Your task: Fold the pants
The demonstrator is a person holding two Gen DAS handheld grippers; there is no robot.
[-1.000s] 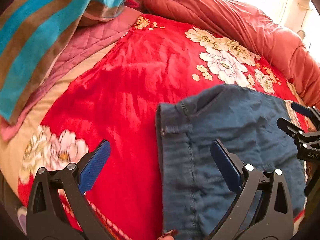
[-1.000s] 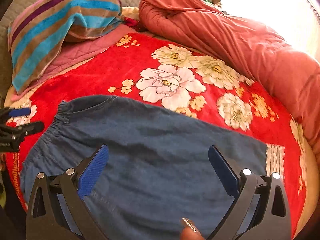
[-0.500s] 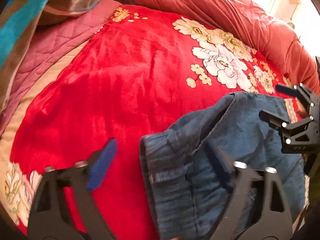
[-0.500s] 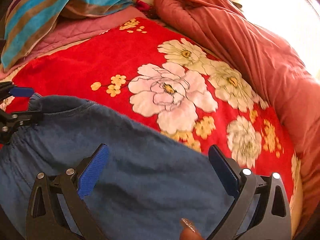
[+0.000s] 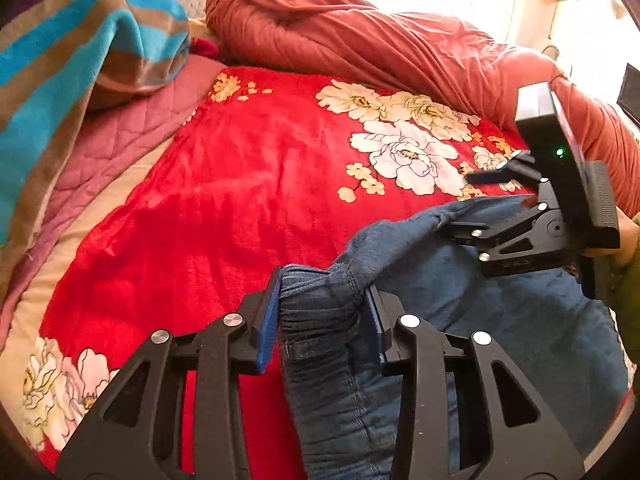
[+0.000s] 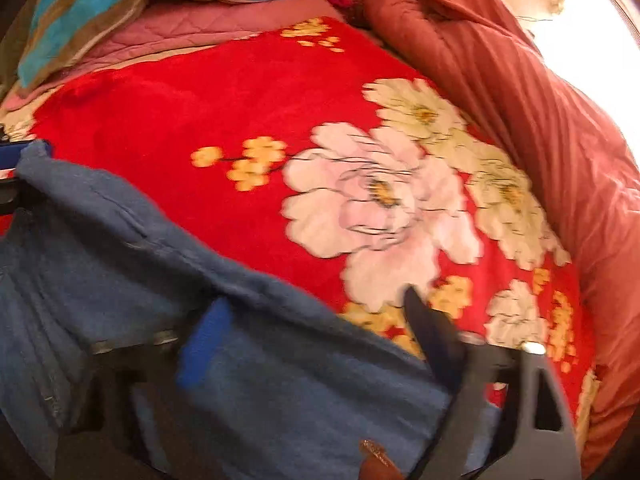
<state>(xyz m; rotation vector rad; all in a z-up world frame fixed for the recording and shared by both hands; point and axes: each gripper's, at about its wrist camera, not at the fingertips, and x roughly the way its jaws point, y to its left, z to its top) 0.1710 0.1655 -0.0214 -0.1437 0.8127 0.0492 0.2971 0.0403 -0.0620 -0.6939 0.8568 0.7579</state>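
Blue denim pants (image 5: pixel 460 320) lie on a red flowered blanket (image 5: pixel 240 184) on a bed. My left gripper (image 5: pixel 322 312) is shut on the bunched waistband corner and holds it just above the blanket. In the left wrist view my right gripper (image 5: pixel 472 204) reaches onto the far edge of the pants at the right. In the blurred right wrist view its fingers (image 6: pixel 204 340) stand wide apart over the pants (image 6: pixel 120 264), with the fabric edge between them. The left gripper's blue tip shows at that view's left edge (image 6: pixel 8 156).
A rolled rust-red quilt (image 5: pixel 400 44) runs along the far and right side of the bed. A striped teal and brown blanket (image 5: pixel 80 48) lies on a pink quilted cover (image 5: pixel 132 132) at the far left. Bright window light is at the top right.
My left gripper closed on the waistband corner and bunched it up. My right gripper moved forward to the far edge of the pants and is in motion, still open.
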